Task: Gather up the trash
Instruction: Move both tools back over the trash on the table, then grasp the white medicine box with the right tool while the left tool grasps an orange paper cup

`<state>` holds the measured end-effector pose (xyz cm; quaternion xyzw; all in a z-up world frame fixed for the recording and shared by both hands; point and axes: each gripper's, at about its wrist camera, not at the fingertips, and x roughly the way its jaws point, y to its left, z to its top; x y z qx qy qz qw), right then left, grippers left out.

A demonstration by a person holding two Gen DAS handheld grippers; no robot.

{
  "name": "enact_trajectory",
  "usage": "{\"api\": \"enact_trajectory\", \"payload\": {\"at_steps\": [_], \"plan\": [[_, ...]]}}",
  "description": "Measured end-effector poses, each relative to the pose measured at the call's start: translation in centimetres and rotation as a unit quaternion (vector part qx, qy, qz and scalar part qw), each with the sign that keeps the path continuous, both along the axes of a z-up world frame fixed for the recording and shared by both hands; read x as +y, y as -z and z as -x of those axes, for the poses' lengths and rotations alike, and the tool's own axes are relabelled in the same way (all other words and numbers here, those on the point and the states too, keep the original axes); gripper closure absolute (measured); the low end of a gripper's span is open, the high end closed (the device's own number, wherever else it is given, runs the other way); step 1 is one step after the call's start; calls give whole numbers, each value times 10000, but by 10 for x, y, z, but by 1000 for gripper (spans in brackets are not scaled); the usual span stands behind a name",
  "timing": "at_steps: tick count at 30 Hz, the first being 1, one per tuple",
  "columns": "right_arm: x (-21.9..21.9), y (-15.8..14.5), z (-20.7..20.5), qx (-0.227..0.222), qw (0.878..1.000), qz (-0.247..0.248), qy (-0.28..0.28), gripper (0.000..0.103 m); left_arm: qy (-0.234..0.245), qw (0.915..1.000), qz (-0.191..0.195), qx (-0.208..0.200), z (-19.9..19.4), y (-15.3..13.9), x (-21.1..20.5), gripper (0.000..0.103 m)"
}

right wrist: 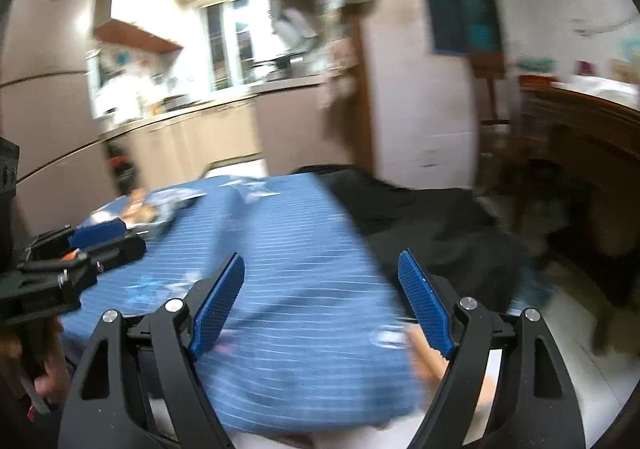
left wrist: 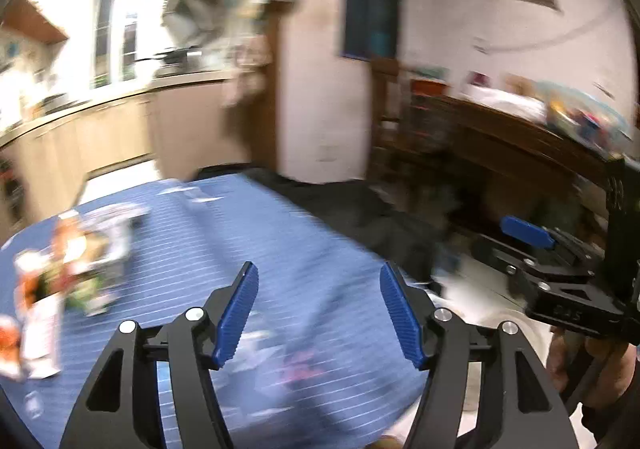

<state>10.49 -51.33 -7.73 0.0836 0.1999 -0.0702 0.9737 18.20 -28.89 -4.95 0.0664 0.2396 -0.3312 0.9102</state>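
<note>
A table with a blue striped cloth [left wrist: 224,241] carries scattered trash. Both views are blurred by motion. My left gripper [left wrist: 318,285] is open and empty above the near part of the cloth, over small wrappers [left wrist: 296,365]. Orange and white packets [left wrist: 52,289] lie at the left. My right gripper [right wrist: 320,277] is open and empty above the cloth [right wrist: 304,249], and it also shows at the right of the left wrist view [left wrist: 528,233]. White scraps [right wrist: 250,189] lie at the far edge. A foil tray with food remains [right wrist: 144,213] sits at the far left.
A black cloth [right wrist: 420,217] hangs over the table's right side. A dark wooden sideboard [left wrist: 520,145] stands at the right. Kitchen counters [right wrist: 192,133] run along the back. The floor [right wrist: 580,349] is pale at the right.
</note>
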Motion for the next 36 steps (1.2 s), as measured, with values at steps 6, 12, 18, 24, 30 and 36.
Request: {"api": "enact_trajectory", "payload": {"at_steps": [6,12,18,24,30,36], "plan": [[92,0,-59,439,9921,-114,-1168,27,-1504,9886,57,38,-33,-7,163,32],[189,16,-115,1025,9712,-364,-2120,26,-2758,9605,103,351,-72,8,339,21],[272,34,-183,1626,9468,-849,-2644,26,-3087,9465,329,883,-114,28,455,21],[347,53,-243,2183,9368,-797,-2616,26,-3281,9360,745,1034,-120,30,506,21],[394,61,-271,2353,9466,-171,-2195,26,-3192,9382,750,1112,-124,39,498,21],[401,61,-274,2373,9499,333,-2005,34,-2882,9474,710,1199,-140,48,474,21]]}}
